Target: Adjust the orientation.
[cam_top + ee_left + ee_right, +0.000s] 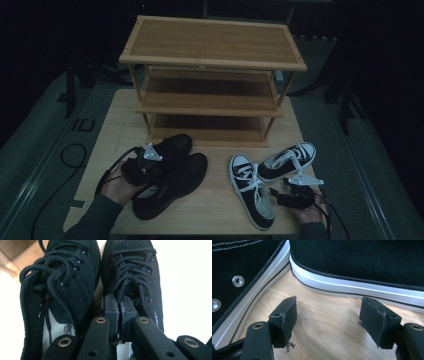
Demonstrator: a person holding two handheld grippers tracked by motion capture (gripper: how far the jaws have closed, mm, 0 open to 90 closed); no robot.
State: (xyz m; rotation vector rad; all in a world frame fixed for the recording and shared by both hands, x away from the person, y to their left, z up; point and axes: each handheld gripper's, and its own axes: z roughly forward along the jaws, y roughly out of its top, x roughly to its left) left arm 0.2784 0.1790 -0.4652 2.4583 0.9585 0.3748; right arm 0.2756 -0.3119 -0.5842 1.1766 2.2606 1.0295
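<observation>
Dim light falls on a pale wooden table (210, 200) carrying a three-tier shoe rack (212, 75) at its far side. At the near left lie two black lace-up shoes (172, 172) side by side, and the left gripper (120, 312) has its pads pressed together, seemingly on the inner collar of one shoe. The right gripper (332, 315) rests with jaws spread and nothing between them, just beside two black-and-white sneakers (267, 177). The step in hand looks like picking up a black shoe; next it likely needs lifting clear and carrying to an empty rack shelf.
</observation>
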